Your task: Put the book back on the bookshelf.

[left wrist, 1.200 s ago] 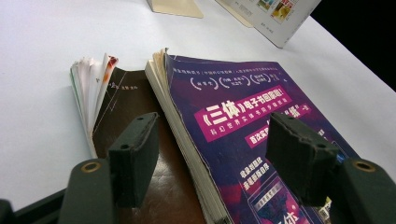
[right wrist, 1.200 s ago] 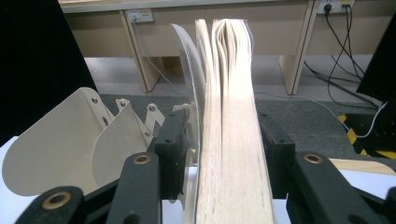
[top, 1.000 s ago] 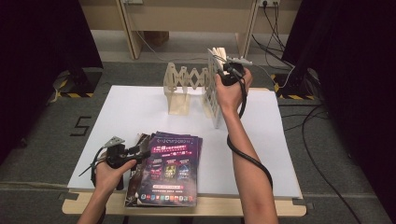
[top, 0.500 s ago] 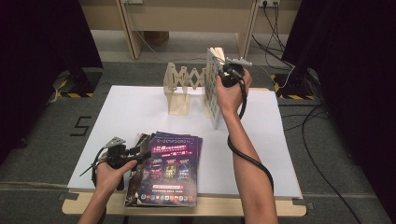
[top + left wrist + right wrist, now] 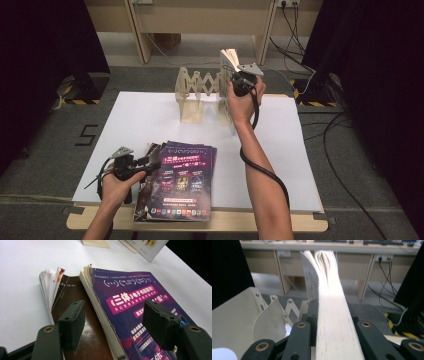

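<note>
Cream pages are sitting clamped in my right gripper (image 5: 332, 322) as I am standing this book (image 5: 227, 85) upright at the rack (image 5: 192, 95). Next I'm seating it squarely before letting go. My left gripper (image 5: 117, 325) is hovering open over the purple book (image 5: 140, 315) on the worktop (image 5: 150, 115).

glossy paper magazine (image 5: 183, 182), matt table (image 5: 145, 115)

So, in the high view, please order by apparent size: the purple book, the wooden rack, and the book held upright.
1. purple book, largest, though it lies nearest the camera.
2. wooden rack.
3. upright book, seen edge-on and partly behind the right gripper, so its rank below the rack is unsure.
</note>
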Motion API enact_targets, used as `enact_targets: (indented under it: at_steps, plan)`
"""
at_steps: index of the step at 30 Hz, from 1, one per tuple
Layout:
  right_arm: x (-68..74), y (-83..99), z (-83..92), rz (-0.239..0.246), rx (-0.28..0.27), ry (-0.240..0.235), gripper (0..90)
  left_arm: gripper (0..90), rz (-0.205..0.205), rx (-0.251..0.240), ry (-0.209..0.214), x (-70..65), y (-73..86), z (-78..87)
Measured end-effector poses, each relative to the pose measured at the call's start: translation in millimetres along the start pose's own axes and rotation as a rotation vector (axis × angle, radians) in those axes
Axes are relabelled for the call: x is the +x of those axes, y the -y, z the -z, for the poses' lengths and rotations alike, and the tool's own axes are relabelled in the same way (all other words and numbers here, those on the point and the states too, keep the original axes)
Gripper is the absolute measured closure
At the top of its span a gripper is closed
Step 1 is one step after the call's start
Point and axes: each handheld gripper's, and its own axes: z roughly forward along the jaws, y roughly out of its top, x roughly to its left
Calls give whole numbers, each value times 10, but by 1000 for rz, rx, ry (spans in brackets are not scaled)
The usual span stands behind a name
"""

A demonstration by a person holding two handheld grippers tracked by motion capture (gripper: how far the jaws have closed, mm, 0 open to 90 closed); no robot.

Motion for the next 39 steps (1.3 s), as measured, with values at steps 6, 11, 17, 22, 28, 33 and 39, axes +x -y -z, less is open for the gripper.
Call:
enact_targets:
  at_steps: [6,11,17,22,28,33,39]
  plan:
    - [-8,-29,-3,-6,-14,-9,747,337,0,0,0,3,3,-3]
    - [1,-6,-37,18,-16,2,746,337,-3,3,-2,4,6,0]
    - [-6,27,-9,35,-28,10,720,337,0,-1,-5,10,11,13]
    - [-3,-4,52,24,-14,11,658,337,-4,-4,-4,-12,8,19]
    - [-59,-14,138,-10,-11,8,614,336,-5,-2,-2,-23,11,18]
    - [-85,-17,178,-3,-14,4,607,336,-6,-1,-1,-29,11,11]
    - [-99,14,215,-4,-4,0,587,336,-3,-4,0,-28,9,18]
